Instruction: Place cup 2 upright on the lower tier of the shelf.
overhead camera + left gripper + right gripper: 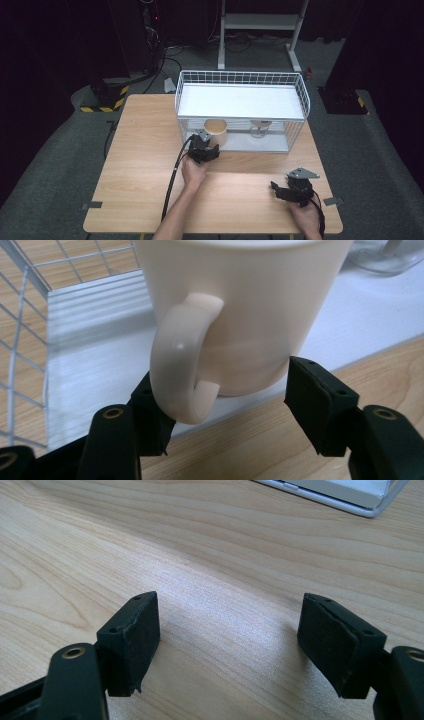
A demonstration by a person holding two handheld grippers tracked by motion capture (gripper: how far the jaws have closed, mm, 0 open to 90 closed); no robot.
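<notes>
Pale wood table (150, 165) (dark room), left tool (227, 405) released around mug (240, 305), right tool (227, 645) released.

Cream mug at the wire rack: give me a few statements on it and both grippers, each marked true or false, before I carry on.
1. The cream mug stands on the lower shelf of the white wire rack. True.
2. The left gripper has the mug's handle between its jaws. True.
3. The right gripper holds a glass. False: its jaws stand open over bare wooden table.
4. The mug lies on its side. False: it stands upright.
5. A clear glass stands beside the mug. True.
</notes>
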